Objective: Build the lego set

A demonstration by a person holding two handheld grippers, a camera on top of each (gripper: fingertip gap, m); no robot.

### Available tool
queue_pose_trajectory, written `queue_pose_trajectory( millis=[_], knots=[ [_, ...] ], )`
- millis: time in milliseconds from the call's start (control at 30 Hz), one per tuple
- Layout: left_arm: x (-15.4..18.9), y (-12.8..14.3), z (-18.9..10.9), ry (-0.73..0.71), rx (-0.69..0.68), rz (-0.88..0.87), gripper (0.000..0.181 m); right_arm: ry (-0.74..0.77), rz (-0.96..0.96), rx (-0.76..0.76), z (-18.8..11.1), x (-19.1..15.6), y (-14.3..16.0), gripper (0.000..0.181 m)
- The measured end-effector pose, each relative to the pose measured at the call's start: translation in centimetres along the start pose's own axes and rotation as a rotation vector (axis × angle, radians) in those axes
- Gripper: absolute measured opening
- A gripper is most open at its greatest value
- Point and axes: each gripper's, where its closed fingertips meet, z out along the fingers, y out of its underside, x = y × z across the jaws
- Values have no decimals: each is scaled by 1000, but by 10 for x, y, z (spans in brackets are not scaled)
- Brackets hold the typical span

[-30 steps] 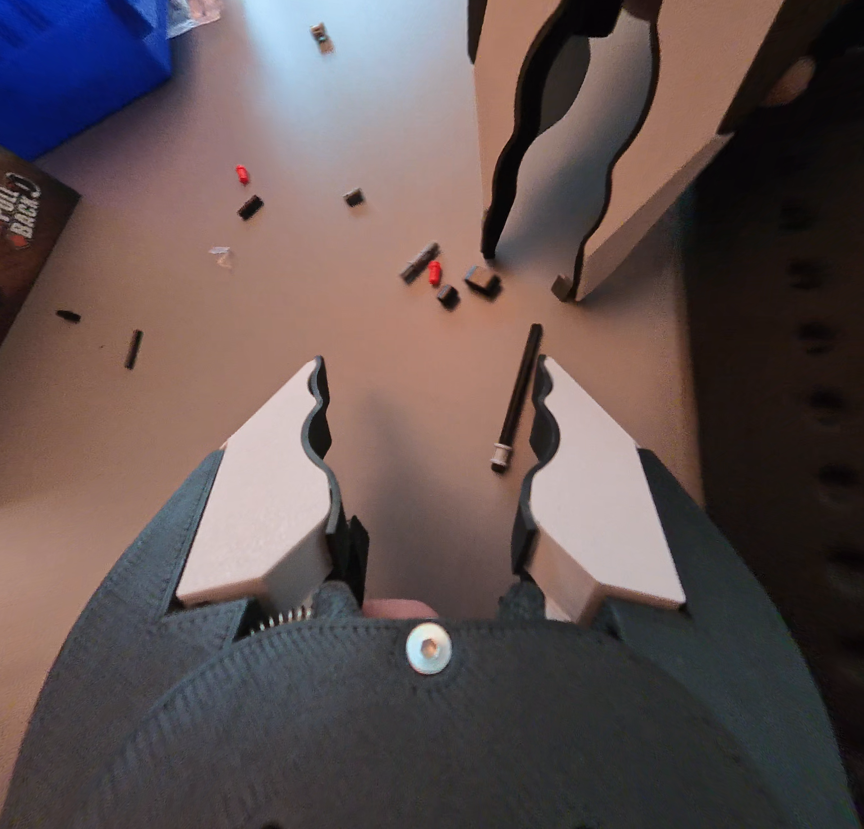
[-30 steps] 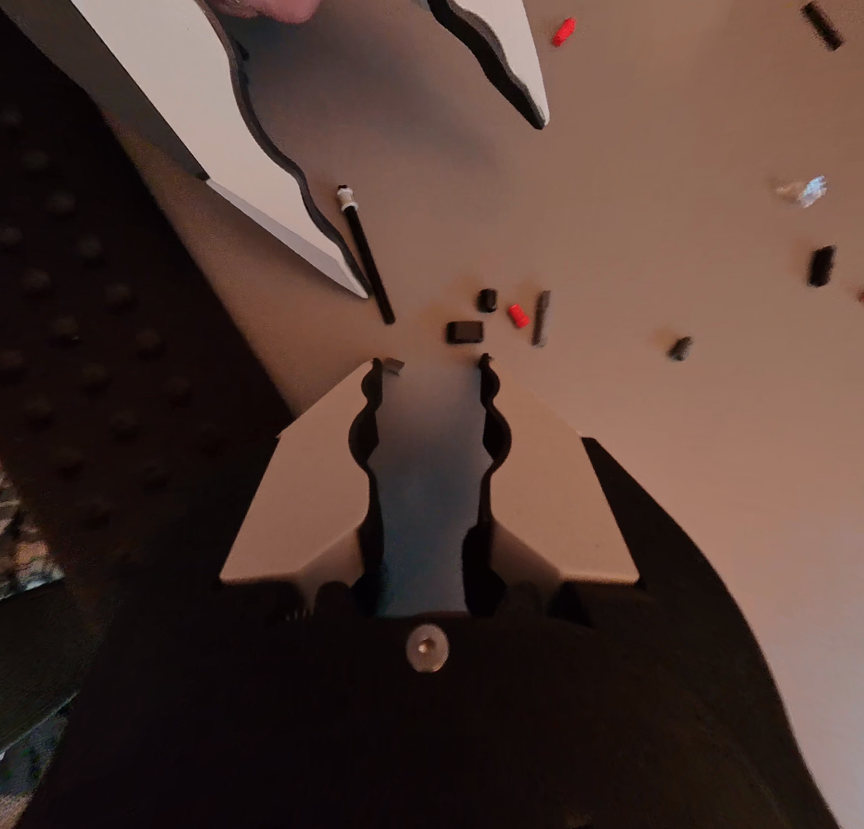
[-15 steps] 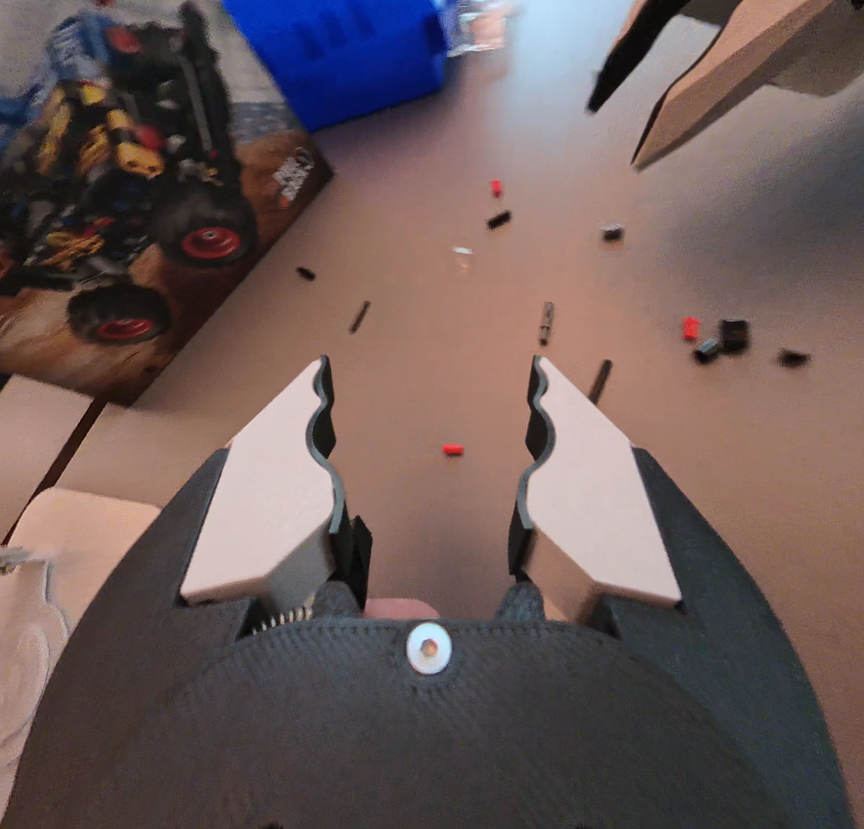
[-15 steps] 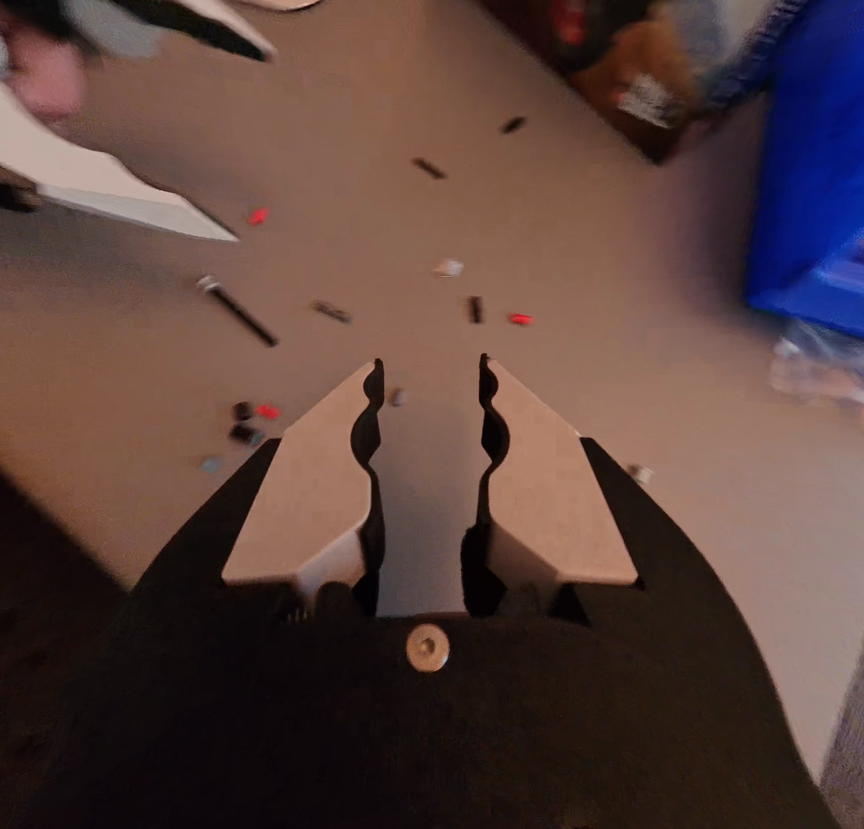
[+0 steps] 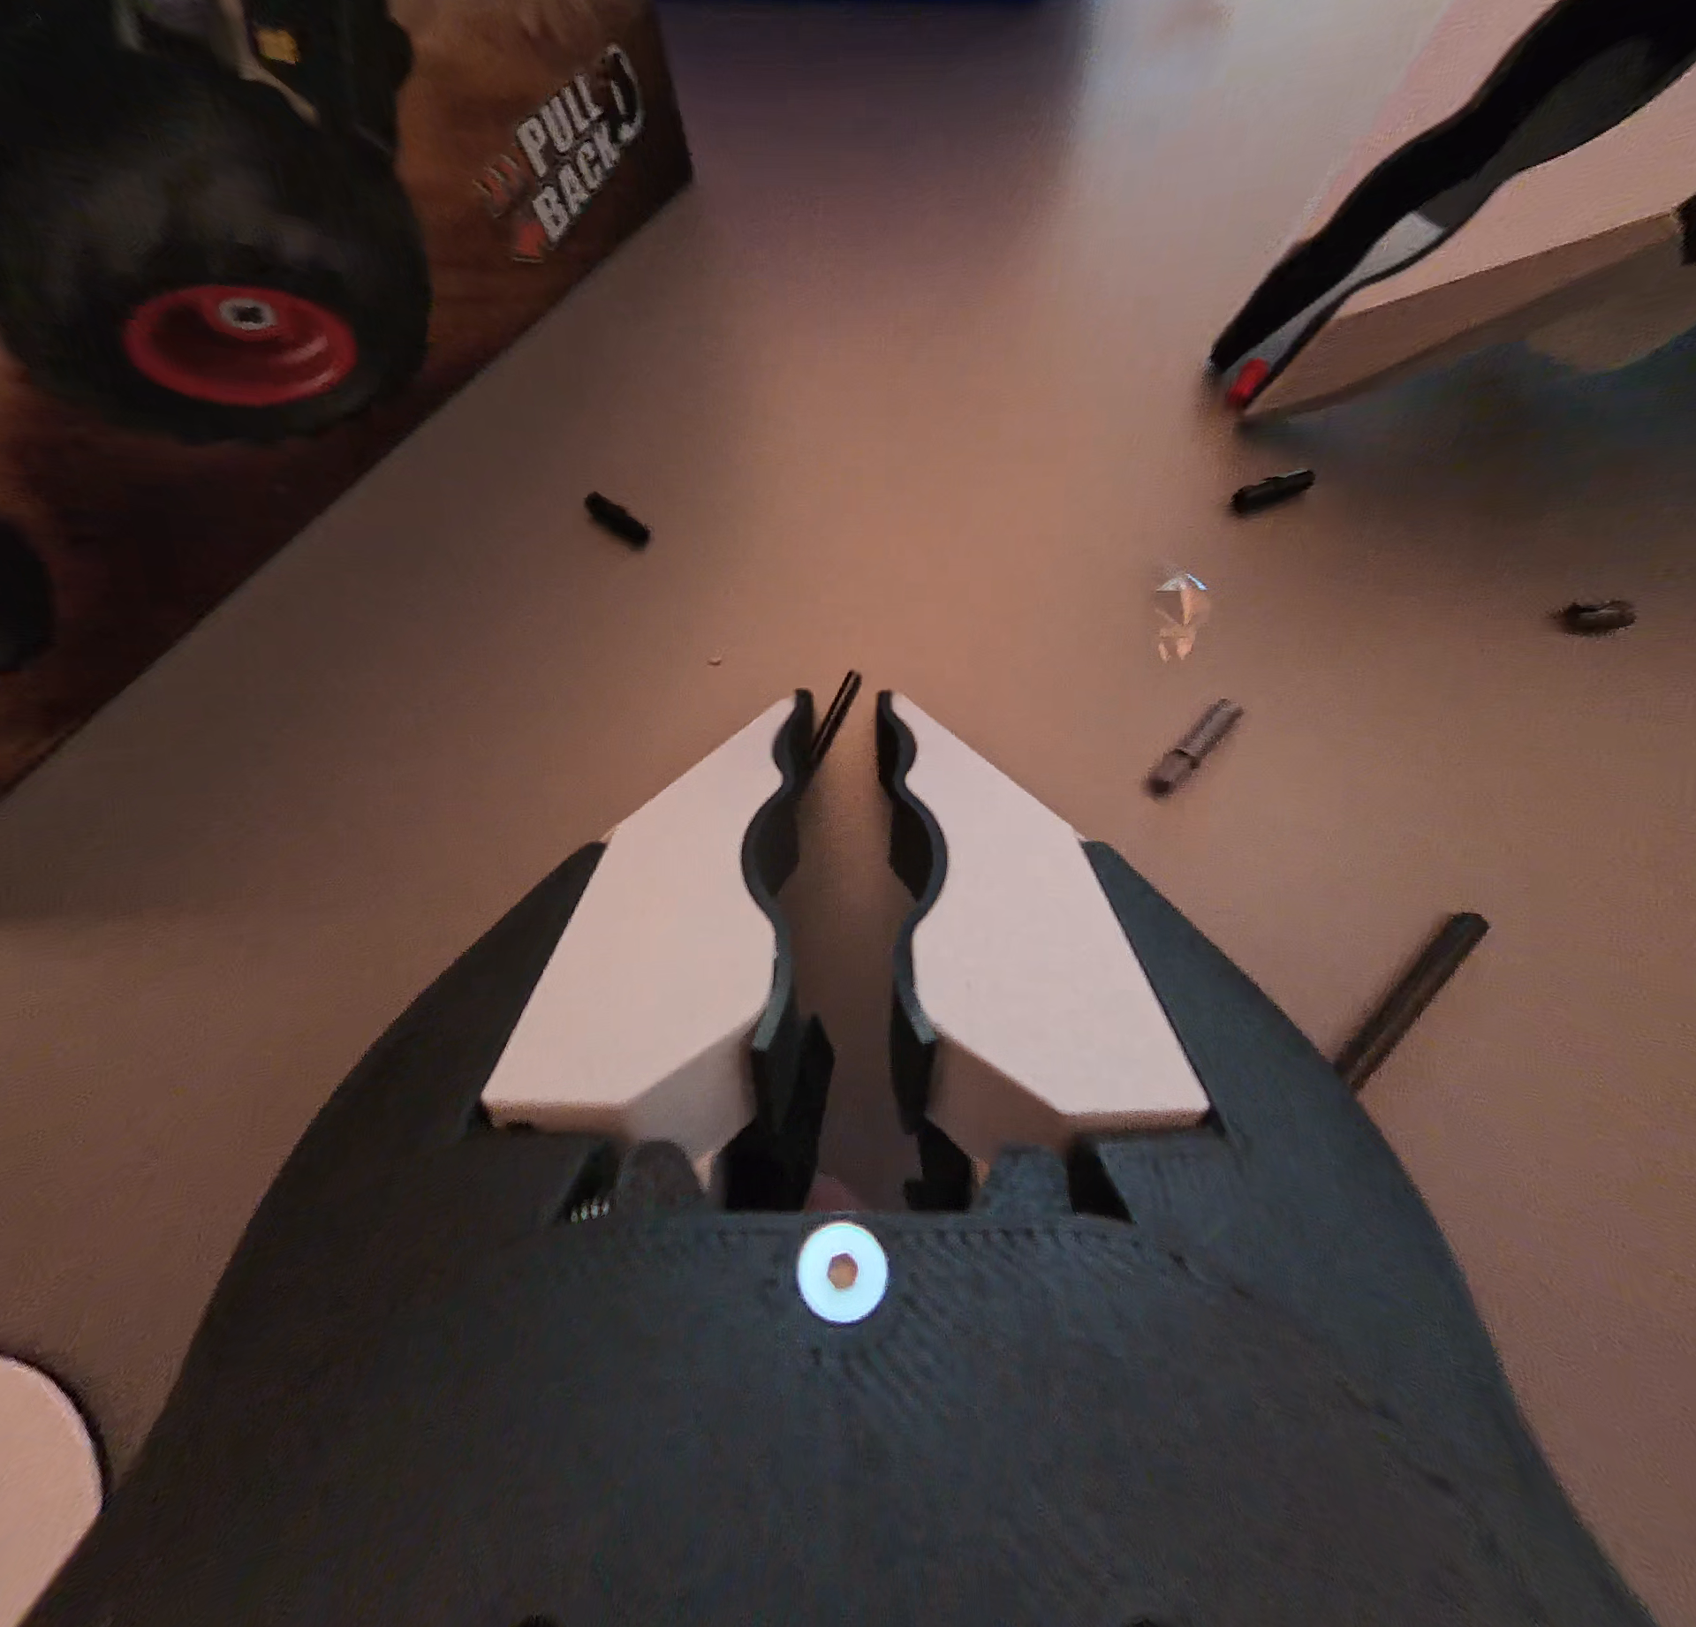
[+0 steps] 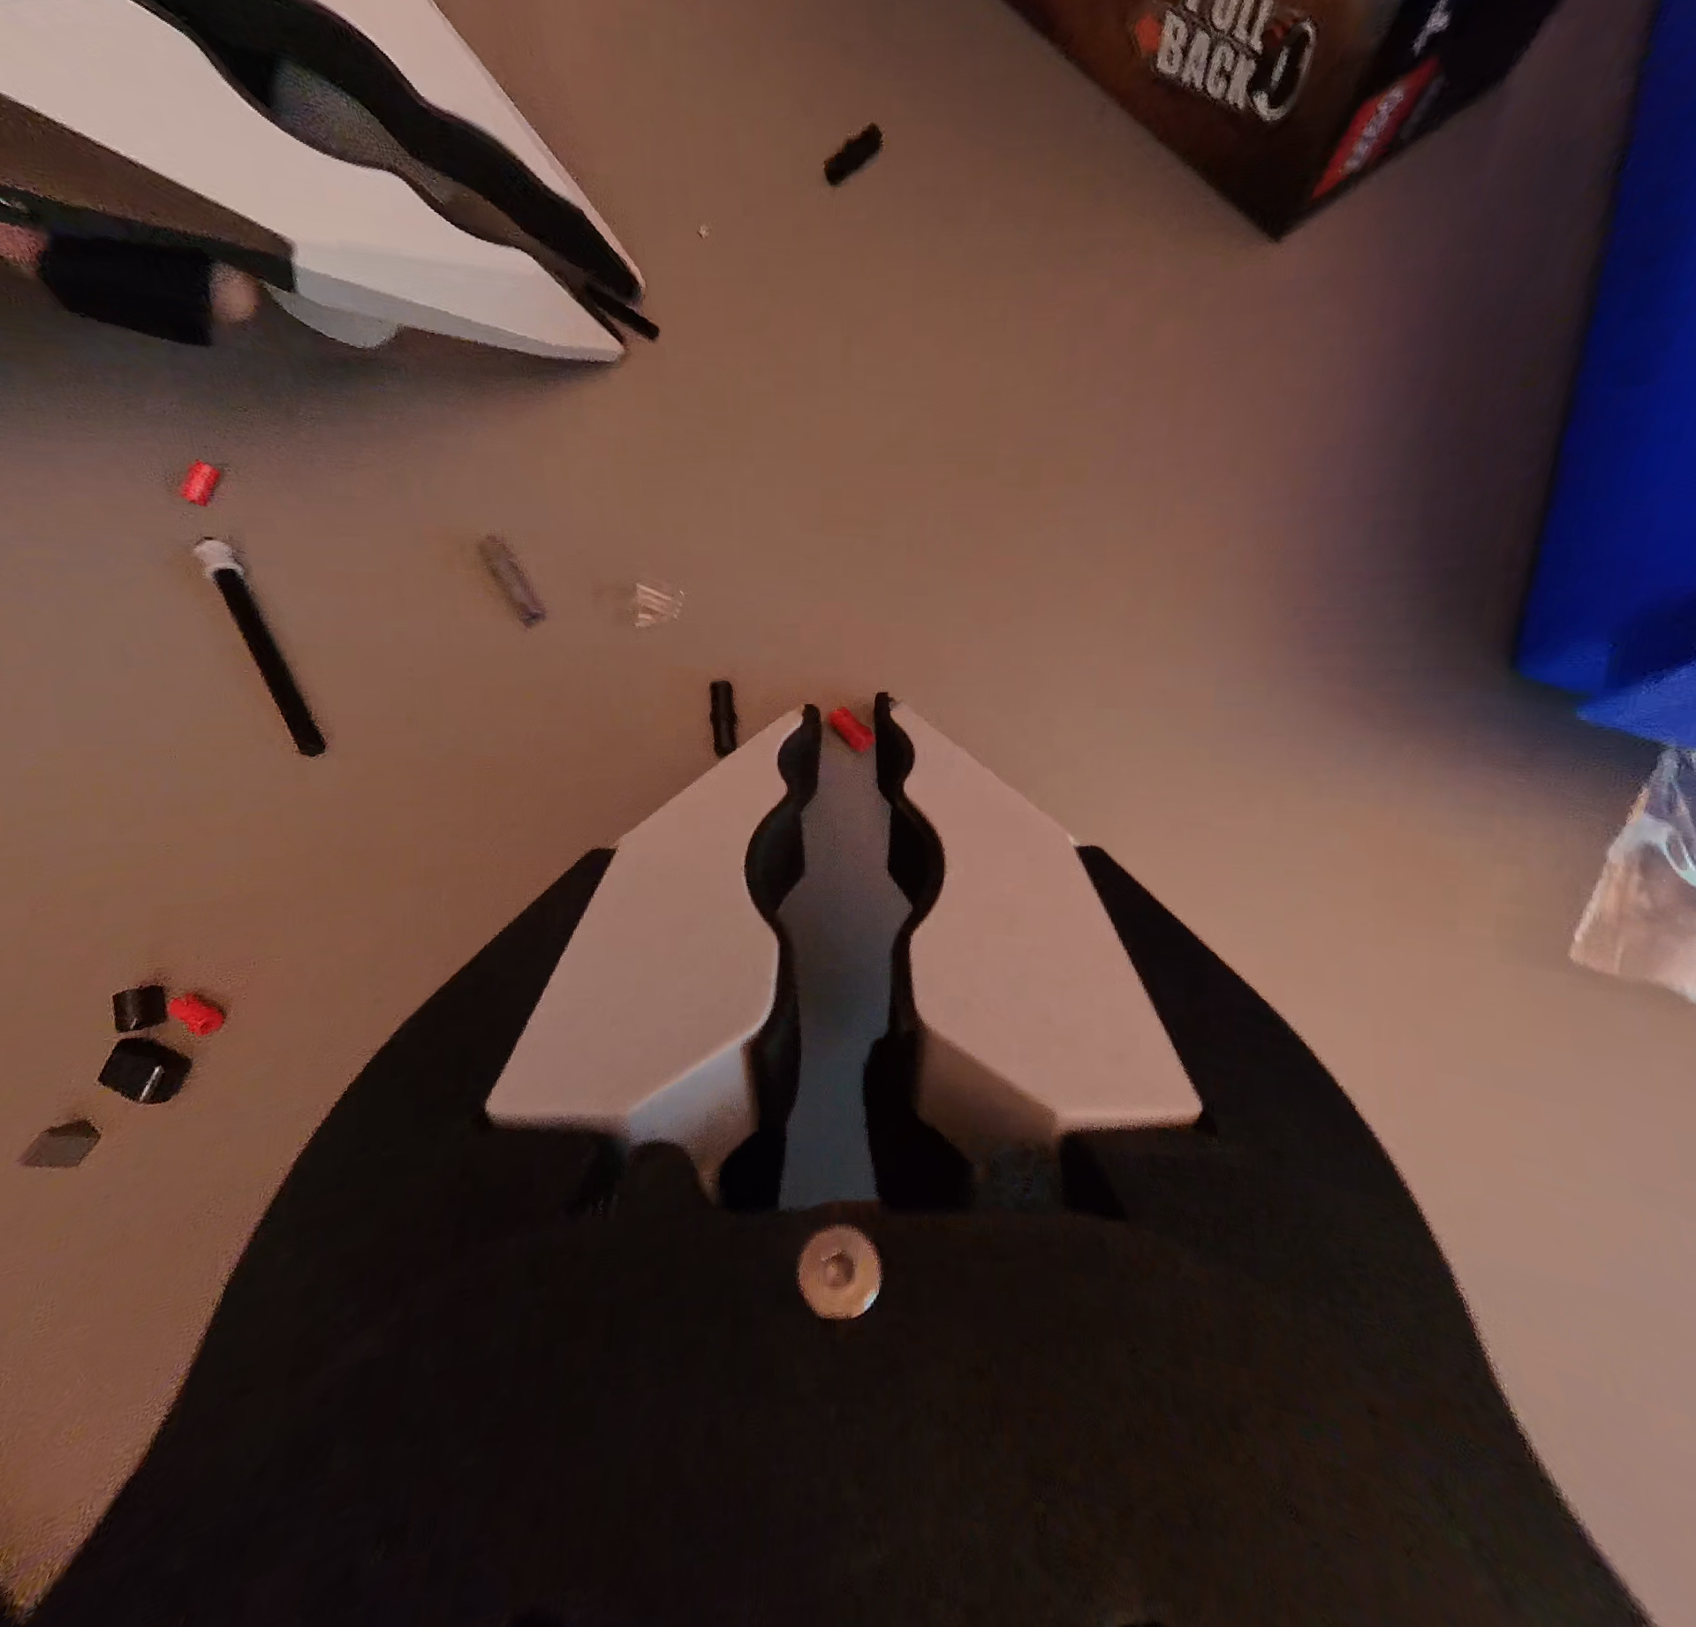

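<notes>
While both of your tools work low over the grey tabletop (image 5: pixel 964 316), your left gripper (image 5: pixel 842 711) is nearly closed around a thin black axle (image 5: pixel 837 711) poking out past its tips, though whether the pads truly pinch it cannot be told; your right gripper (image 6: pixel 844 722) brackets a small red pin (image 6: pixel 850 728) with its jaws narrowed but a sliver of gap showing on one side, so a firm hold is not certain there either; these parts look light, hard and smooth, likely to roll or flick away, so take each across its middle and squeeze squarely; a longer black axle with a pale end (image 6: pixel 262 651), a grey pin (image 6: pixel 512 578), a clear piece (image 6: pixel 657 603), more red and black bits (image 6: pixel 165 1023) lie scattered well apart; the set's box (image 5: pixel 229 206) stands at the far edge, beside a blue bin (image 6: pixel 1624 390).
</notes>
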Motion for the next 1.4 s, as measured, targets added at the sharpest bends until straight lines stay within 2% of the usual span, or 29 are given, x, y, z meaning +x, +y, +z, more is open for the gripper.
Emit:
queue_pose_trajectory(
  millis=[67,233,300,333,367,400,533,633,700,800,833,967,1033,1233,1267,1333,1367,1400],
  knots=[
    [10,-2,2,41,-9,28,2,-43,-19,1,3,-8,-1,3],
    [44,6,-8,123,-66,129,1,-218,-99,-29,3,-53,4,2],
    [68,13,-18,231,-111,154,1,-279,-146,-67,1,-73,9,3],
    [71,15,-21,247,-128,167,5,-270,-160,-74,1,-74,8,10],
    [63,11,-22,201,-113,182,15,-248,-165,-57,0,-72,2,15],
    [52,2,-23,156,-77,170,15,-239,-151,-22,-2,-69,-7,18],
    [-10,-34,-13,-4,92,-38,26,-141,-88,48,5,-37,-37,26],
    [-46,-30,13,-98,44,-84,38,-89,-28,55,19,-14,-48,31],
    [-55,-28,29,-129,-1,-41,32,-85,5,70,26,-5,-53,30],
    [-48,-35,41,-70,-8,-52,7,-74,-8,50,36,-1,-49,26],
    [-47,-36,42,-71,-12,-31,4,-74,-22,38,38,-2,-45,26],
    [-27,-34,39,17,-28,27,4,-116,-31,37,37,-6,-41,21],
    [-1,-30,32,140,-52,28,4,-131,-48,38,34,-9,-40,20],
    [56,-9,5,283,-114,131,4,-156,-86,32,25,-18,-36,23],
    [59,-6,2,275,-123,143,4,-156,-87,30,26,-19,-36,23],
    [56,-1,-5,230,-130,161,24,-165,-98,20,30,-23,-34,22],
    [55,1,-10,231,-128,150,22,-164,-108,16,33,-25,-33,19],
    [55,2,-16,235,-118,133,20,-174,-122,13,34,-29,-32,6]
  ],
)
